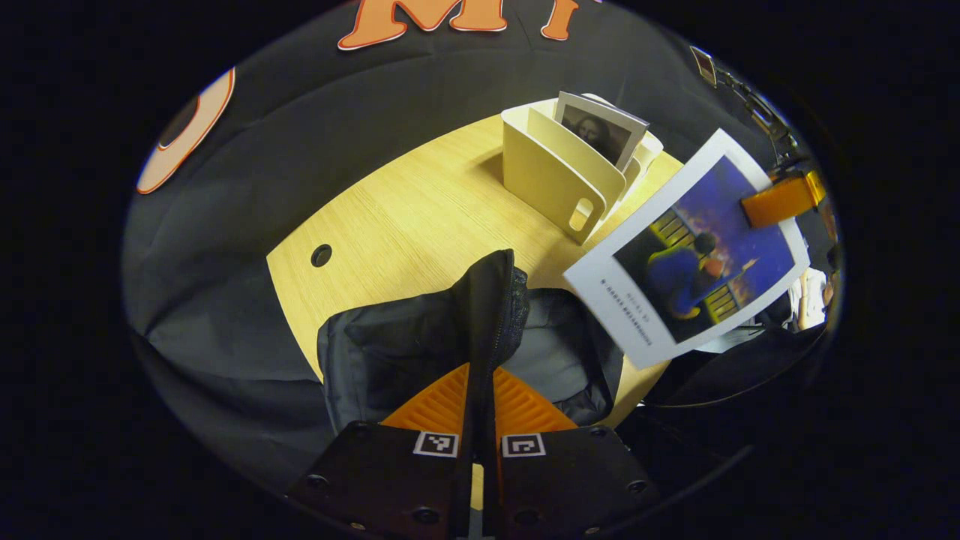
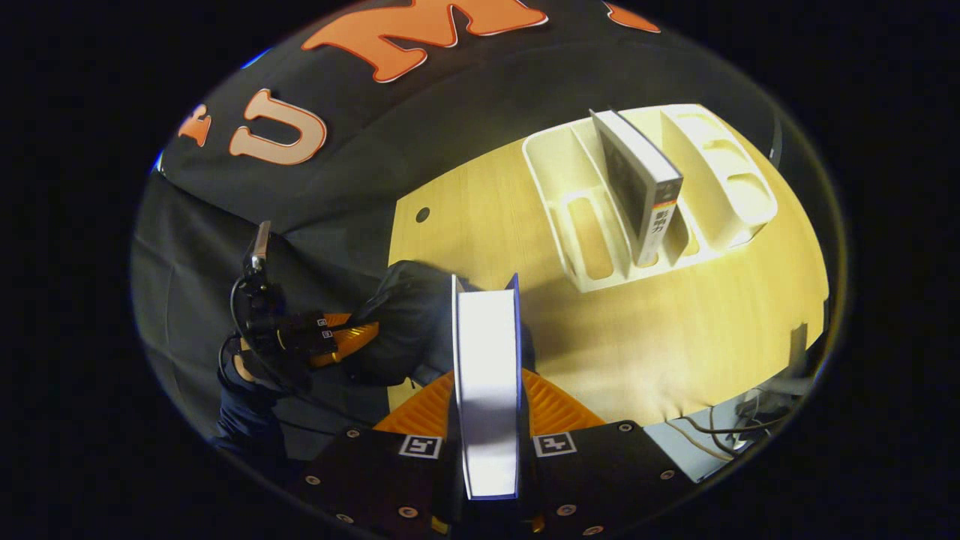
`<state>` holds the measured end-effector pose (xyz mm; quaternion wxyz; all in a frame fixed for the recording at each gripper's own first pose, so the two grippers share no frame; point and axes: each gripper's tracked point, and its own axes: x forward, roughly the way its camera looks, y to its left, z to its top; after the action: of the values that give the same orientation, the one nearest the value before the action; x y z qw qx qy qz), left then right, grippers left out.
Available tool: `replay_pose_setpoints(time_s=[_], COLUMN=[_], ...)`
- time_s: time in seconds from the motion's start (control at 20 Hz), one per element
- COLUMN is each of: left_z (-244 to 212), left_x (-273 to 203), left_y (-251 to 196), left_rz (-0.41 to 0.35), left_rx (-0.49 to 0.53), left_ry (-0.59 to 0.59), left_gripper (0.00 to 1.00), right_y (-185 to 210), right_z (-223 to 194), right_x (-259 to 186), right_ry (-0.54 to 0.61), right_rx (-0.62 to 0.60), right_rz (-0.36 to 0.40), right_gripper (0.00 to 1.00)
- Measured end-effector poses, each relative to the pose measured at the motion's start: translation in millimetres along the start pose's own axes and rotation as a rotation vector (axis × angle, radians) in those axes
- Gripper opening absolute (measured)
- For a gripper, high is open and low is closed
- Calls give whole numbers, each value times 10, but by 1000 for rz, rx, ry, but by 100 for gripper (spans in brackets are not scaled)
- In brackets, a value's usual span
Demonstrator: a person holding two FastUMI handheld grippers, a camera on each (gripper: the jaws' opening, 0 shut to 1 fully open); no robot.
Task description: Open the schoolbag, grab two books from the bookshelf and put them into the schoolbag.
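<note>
The schoolbag (image 1: 420, 337) lies on the wooden table (image 1: 405, 225), right in front of the left gripper (image 1: 480, 409). That gripper is pinched tight on the bag's zipper edge and lifts it up. Ahead and to the right stands the white bookshelf (image 1: 555, 176) with one book (image 1: 600, 131) inside. A blue book (image 1: 694, 251) hangs over the bag.

In the right gripper view, the right gripper (image 2: 487, 409) squeezes the blue book (image 2: 487, 390) between both fingers. The bag (image 2: 409, 322) is ahead to the left, held by the other gripper (image 2: 341, 337). The bookshelf (image 2: 705, 150) is farther ahead on the right.

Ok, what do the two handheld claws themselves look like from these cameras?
Each claw, left and right, has a black bolted body bearing two small square black-and-white markers. In the right gripper view, the left claw trails black cables, and a dark sleeve covers the arm holding it.
</note>
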<state>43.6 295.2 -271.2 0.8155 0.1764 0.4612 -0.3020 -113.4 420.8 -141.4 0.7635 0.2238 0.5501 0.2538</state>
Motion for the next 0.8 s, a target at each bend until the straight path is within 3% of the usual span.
replay_pose_setpoints(time_s=[0.45, 0.8], left_z=[30, 81], left_x=[-90, -156], left_y=[4, -93], left_rz=[25, 21], left_rx=[-31, -58], left_ry=[-17, -59], left_gripper=[7, 7], right_y=[280, 500], right_z=[-254, -388], right_x=[1148, 1681], right_ry=[-6, -60], right_rx=[141, 298], right_rz=[186, 318], right_gripper=[29, 29])
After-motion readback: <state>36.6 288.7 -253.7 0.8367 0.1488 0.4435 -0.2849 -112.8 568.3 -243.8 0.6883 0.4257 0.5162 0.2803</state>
